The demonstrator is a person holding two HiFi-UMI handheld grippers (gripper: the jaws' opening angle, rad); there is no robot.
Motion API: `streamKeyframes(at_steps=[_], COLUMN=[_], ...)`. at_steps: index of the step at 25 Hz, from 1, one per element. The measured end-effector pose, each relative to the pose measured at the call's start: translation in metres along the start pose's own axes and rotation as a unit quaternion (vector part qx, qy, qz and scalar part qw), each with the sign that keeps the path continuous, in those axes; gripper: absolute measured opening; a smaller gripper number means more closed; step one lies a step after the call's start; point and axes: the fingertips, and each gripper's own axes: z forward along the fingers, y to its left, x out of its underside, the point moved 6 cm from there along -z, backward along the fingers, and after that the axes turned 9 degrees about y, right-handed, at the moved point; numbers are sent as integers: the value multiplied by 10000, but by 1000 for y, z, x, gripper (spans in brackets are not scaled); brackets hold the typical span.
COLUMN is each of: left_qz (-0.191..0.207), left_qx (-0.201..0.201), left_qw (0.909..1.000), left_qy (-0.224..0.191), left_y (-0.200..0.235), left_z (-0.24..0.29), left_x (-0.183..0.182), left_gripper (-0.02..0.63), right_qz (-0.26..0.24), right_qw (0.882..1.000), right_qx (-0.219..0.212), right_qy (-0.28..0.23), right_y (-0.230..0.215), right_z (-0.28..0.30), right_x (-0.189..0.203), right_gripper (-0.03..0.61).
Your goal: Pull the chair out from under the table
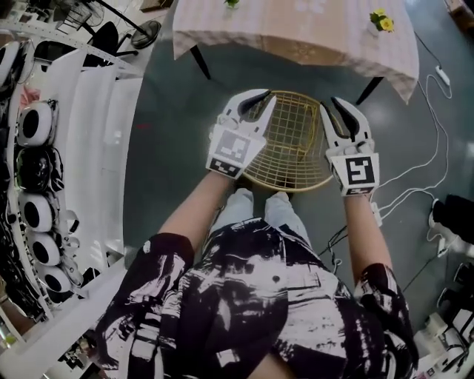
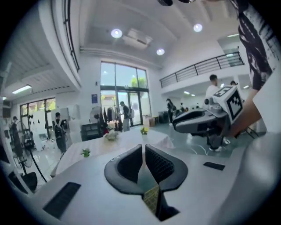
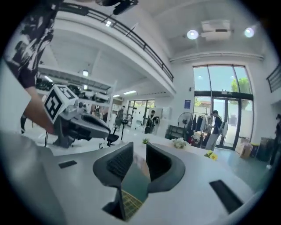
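A gold wire chair (image 1: 292,141) stands on the grey floor just in front of my legs, its far rim close to the edge of the table (image 1: 296,29) with the pink checked cloth. Both grippers are held up over the chair and touch nothing. My left gripper (image 1: 261,100) hangs over the seat's left side; in the left gripper view its pads (image 2: 134,160) meet, and my left gripper (image 2: 142,151) holds nothing. My right gripper (image 1: 335,107) is over the seat's right side. The right gripper view shows my right gripper (image 3: 139,149) with a narrow empty gap, with the chair's mesh (image 3: 131,203) below.
White shelving (image 1: 96,133) with round white devices runs along the left. Cables and a power strip (image 1: 443,74) lie on the floor at the right. Yellow flowers (image 1: 381,21) and a small plant (image 1: 232,4) stand on the table. People stand far off by the glass doors (image 2: 125,116).
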Motion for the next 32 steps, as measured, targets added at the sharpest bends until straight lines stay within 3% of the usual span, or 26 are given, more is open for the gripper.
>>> streamKeyframes(at_steps=[5, 11, 17, 32], left_qz=[-630, -1230, -1343, -1123], left_qx=[-133, -208, -181, -352], left_qw=[9953, 9868, 9856, 9871], left_qy=[-721, -1034, -1016, -1084], left_y=[13, 24, 16, 37], left_z=[0, 6, -1, -14], left_x=[-55, -81, -83, -91], left_gripper=[2, 0, -2, -2], right_qz=[873, 1153, 1158, 987], right_qw=[9947, 9914, 9909, 9908], right_qx=[34, 144, 409, 758], right_qy=[-543, -604, -548, -533], right_y=[-9, -21, -23, -34], right_z=[12, 12, -3, -21], right_x=[-58, -75, -79, -87], right_gripper=[35, 0, 0, -2])
